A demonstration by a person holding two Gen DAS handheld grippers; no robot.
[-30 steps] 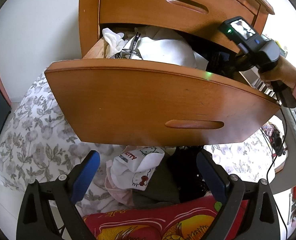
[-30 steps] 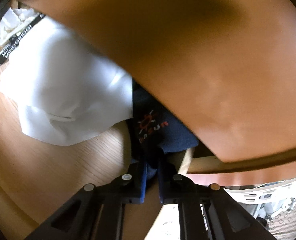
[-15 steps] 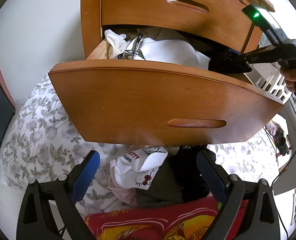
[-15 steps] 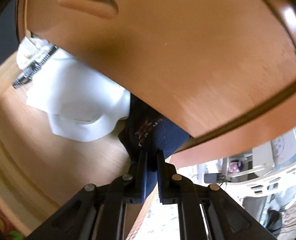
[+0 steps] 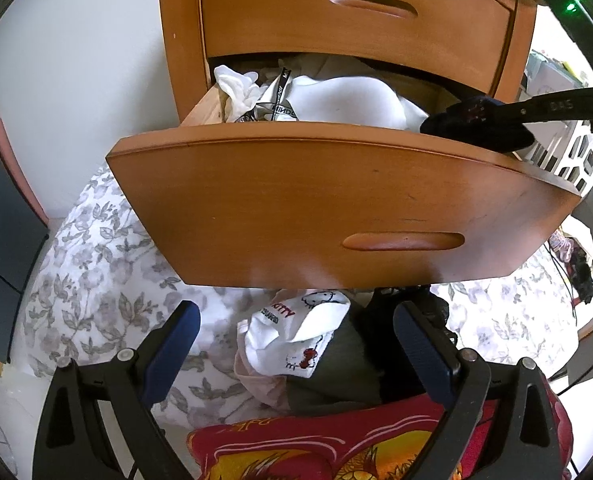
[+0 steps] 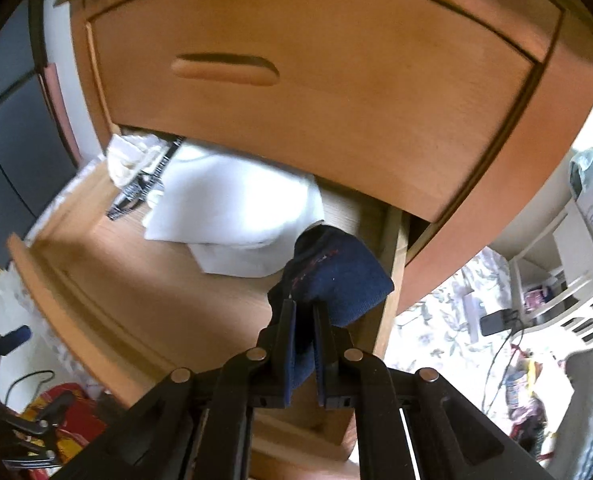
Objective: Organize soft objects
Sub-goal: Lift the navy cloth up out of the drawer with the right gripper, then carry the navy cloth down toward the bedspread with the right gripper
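A navy sock (image 6: 336, 276) is being clamped between the pads of the right gripper (image 6: 303, 312), above the right end of the open drawer (image 5: 336, 200). The left gripper (image 5: 292, 336) is being held apart, empty. The sock should be kept clear of the drawer front.

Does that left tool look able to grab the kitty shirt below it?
Probably yes: the left tool is open, and the kitty shirt lies on top of the pile between its fingers, nothing covering it.
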